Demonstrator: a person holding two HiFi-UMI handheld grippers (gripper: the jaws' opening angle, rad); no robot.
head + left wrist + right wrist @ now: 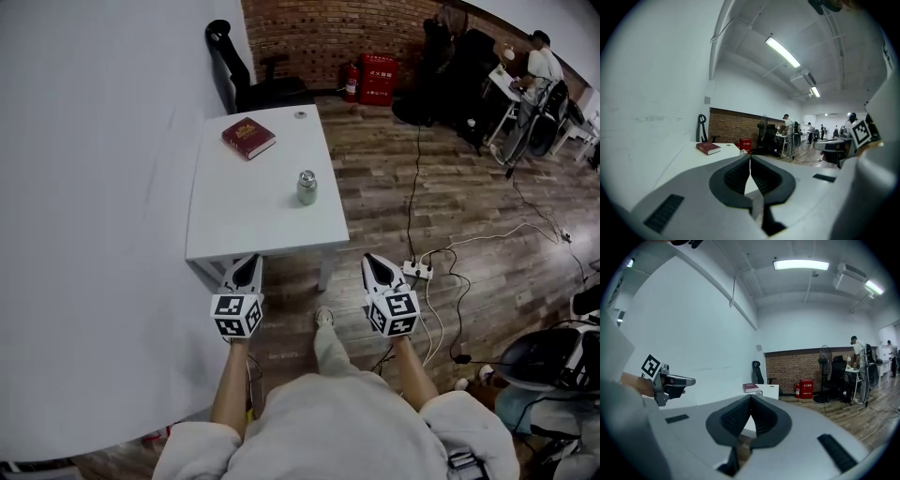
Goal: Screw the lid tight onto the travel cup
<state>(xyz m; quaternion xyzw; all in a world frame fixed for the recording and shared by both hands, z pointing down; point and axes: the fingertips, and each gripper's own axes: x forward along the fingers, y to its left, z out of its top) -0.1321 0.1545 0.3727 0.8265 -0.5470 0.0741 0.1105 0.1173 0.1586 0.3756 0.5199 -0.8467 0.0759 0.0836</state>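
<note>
The white table stands ahead of the person. The left gripper and right gripper hang side by side at its near edge. Each has its fingers pressed together on nothing, probably a resting pose before any reach. A red book lies at the far left, out of the way. The travel cup stands upright right of centre, free to grasp. A small round thing, perhaps its lid, sits at the far edge.

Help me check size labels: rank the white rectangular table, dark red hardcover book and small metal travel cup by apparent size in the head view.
Largest to smallest:
1. white rectangular table
2. dark red hardcover book
3. small metal travel cup
</note>
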